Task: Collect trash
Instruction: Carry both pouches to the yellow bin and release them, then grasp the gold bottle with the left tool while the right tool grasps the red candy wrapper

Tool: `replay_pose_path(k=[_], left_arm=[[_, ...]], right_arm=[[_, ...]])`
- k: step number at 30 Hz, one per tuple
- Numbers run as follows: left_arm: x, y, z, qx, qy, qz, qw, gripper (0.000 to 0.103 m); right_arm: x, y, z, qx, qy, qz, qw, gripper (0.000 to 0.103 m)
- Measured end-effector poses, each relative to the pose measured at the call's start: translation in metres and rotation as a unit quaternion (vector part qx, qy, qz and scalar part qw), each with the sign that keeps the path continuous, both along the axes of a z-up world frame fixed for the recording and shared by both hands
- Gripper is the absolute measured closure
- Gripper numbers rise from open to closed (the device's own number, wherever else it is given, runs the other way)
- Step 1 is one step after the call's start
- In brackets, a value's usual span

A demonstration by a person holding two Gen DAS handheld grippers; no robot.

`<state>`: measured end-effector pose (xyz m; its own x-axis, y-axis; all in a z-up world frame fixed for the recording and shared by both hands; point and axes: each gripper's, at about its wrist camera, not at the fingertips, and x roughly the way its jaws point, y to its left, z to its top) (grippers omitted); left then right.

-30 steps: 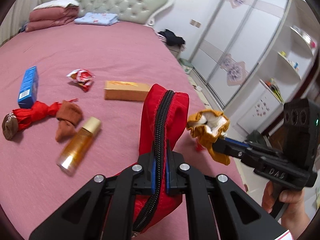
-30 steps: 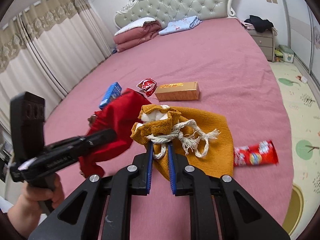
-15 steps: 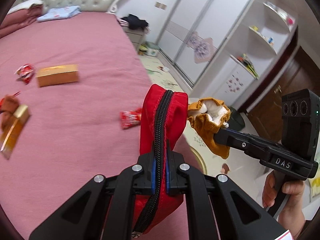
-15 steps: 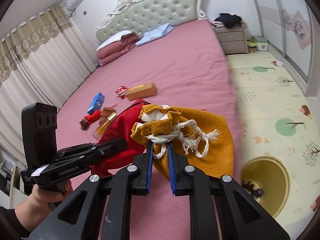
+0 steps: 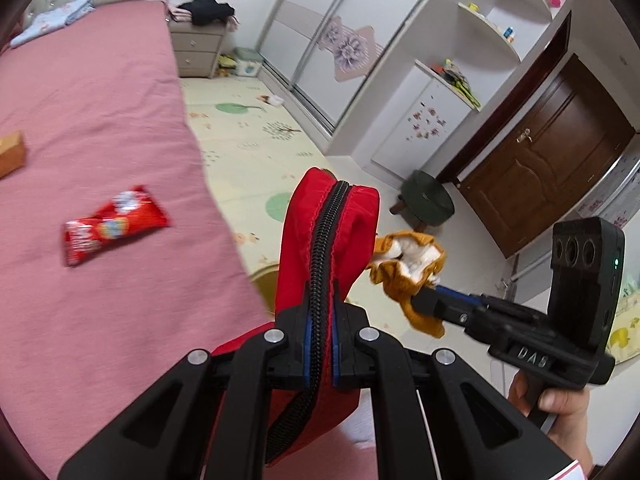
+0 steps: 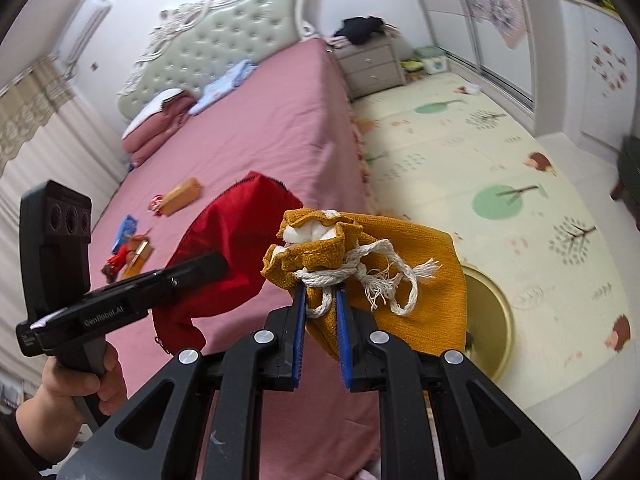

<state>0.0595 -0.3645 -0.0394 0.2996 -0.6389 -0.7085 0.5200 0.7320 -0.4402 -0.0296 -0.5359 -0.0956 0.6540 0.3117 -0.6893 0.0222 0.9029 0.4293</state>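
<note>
Close wrist views, shared bed edge

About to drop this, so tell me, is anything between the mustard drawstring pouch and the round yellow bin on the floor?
Nothing visible does. The right tool holds the mustard pouch past the bed edge, above the yellow bin, whose rim shows just behind it.

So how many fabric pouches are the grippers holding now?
2. The red zipper pouch is in the left gripper; the mustard drawstring pouch is in the right gripper.
</note>
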Motion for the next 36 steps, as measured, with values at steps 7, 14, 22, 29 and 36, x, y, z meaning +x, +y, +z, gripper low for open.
replay_pose_path(k=[7,14,22,29,36], left_arm=[[0.007,-0.047,-0.013,-0.002,0.024,-0.015,0.9996,0.09],[0.008,-0.045,-0.013,0.041,0.002,0.011,0.9991,0.025],[0.004,0.004,-0.007,0.079,-0.054,0.039,0.9946,0.025],[0.006,0.051,0.002,0.098,-0.086,0.072,0.9889,0.025],[0.01,0.105,0.005,0.114,-0.106,0.117,0.9809,0.025]], right_arm=[[-0.003,-0.026,-0.01,-0.009,0.008,-0.027,1.0,0.084],[-0.01,-0.046,-0.01,-0.016,0.012,-0.069,0.997,0.048],[-0.001,-0.014,-0.001,-0.023,-0.011,-0.033,0.999,0.05],[0.019,0.03,0.006,-0.029,-0.016,0.012,0.999,0.051],[0.039,0.083,0.01,-0.034,-0.019,0.051,0.998,0.051]])
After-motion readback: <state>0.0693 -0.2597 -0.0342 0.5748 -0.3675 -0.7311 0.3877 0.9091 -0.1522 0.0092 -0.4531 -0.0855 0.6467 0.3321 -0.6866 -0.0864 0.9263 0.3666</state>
